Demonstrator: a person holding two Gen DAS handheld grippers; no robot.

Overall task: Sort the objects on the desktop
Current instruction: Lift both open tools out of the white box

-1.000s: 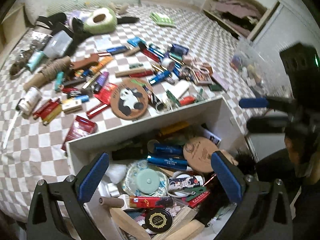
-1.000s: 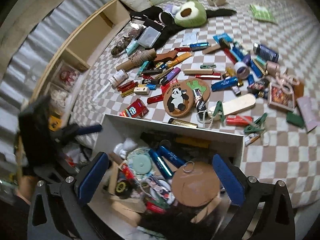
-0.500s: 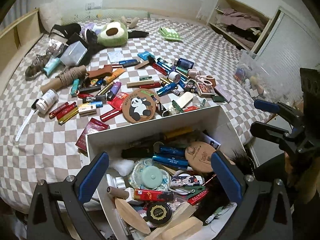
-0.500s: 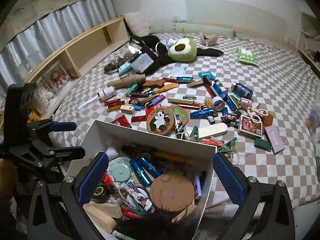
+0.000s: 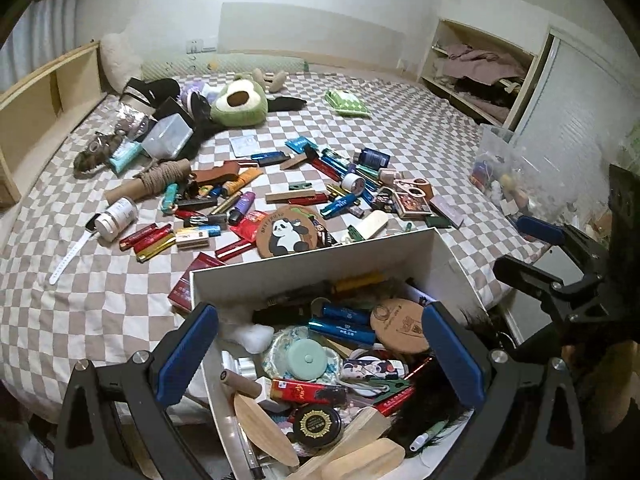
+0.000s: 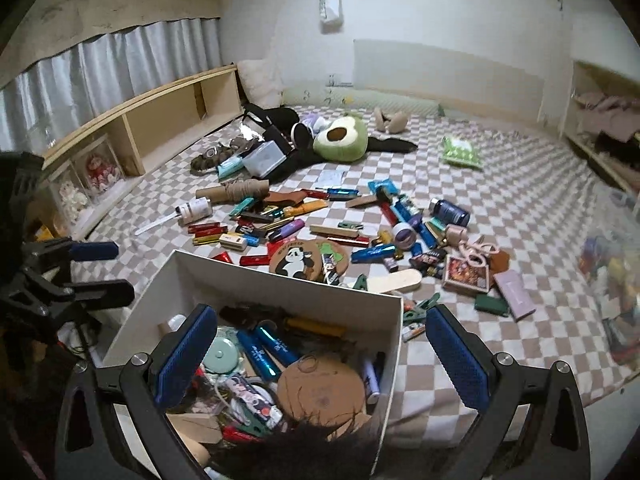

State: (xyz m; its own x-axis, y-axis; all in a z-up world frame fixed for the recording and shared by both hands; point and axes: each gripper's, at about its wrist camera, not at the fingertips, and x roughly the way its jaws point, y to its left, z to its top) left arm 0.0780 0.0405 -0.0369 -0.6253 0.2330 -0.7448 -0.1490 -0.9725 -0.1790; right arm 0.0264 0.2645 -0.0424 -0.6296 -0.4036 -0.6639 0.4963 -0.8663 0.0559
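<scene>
Desktop objects are lying in two lots: many are piled in the white rectangular cardboard box [image 5: 408,248] at the bed's near edge, and many more are strewn over the brown-and-white checked bedspread [image 5: 80,300] beyond it. Going outward from the fingers, the left gripper [image 5: 320,354] is hovering over the box with its blue-padded jaws spread wide and nothing between them; the right gripper [image 6: 320,354] is doing the same from the other side, equally wide and empty. Directly beneath them are sitting two shiny blue tubes [image 6: 264,350], a round brown cork coaster [image 6: 322,386] and a mint-green round lid [image 5: 307,364]. Further out on the bedspread are lying a round panda coaster [image 5: 286,232], red lighters [image 5: 150,236] and a green avocado plush [image 5: 238,104] (well apart from the rest).

Judging by this, both grippers are poised between picks, carrying nothing. Whether things are travelling into the box or out of it cannot be settled here; any next grasp is calling for singling one item from crowded neighbours.
</scene>
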